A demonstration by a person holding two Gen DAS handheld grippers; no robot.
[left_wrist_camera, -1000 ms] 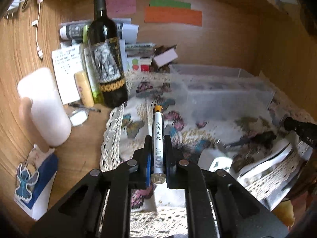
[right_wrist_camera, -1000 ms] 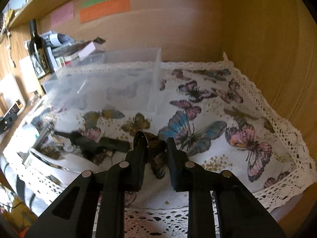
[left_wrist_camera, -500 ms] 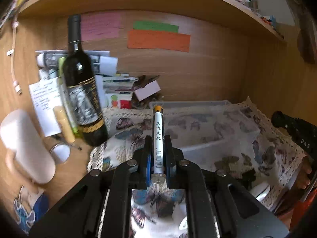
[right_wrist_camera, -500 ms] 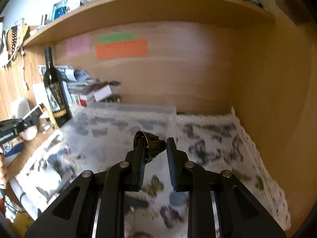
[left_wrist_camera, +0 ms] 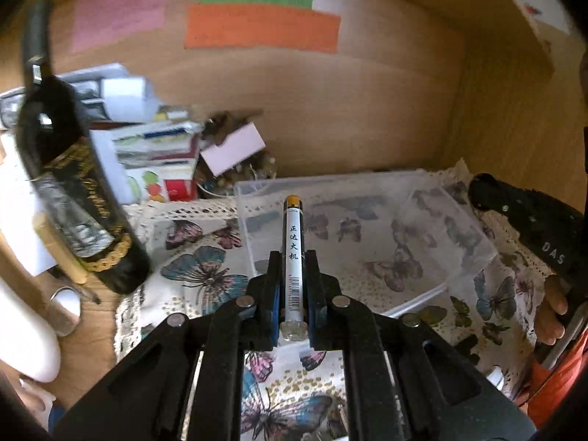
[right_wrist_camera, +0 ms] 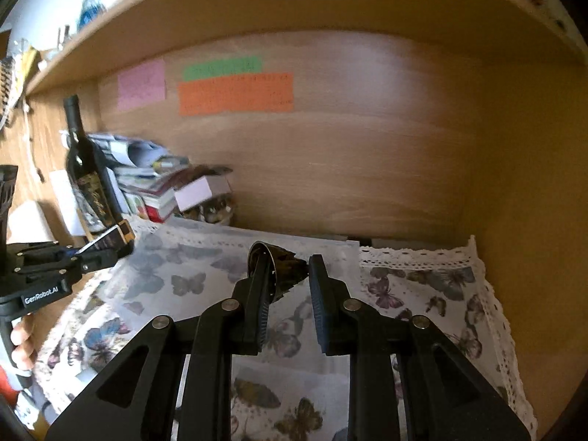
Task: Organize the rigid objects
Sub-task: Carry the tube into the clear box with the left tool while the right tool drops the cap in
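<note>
My left gripper (left_wrist_camera: 293, 286) clamps a white lighter (left_wrist_camera: 293, 261) printed 正达火机, above the clear bin (left_wrist_camera: 367, 220). My right gripper (right_wrist_camera: 284, 286), fingers slightly apart, holds a dark object (right_wrist_camera: 283, 268), perhaps a clip, over the bin. "GenRobot.AI" marks the left gripper; "DAS" the right.

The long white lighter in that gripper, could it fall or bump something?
It might. The left gripper pinches the lighter only near its bottom end, so the long top could tip or slip out. The wine bottle stands close on the left; a sideways swing could knock it over. The clear plastic box is right ahead, so the lighter's tip could hit its rim.
</note>
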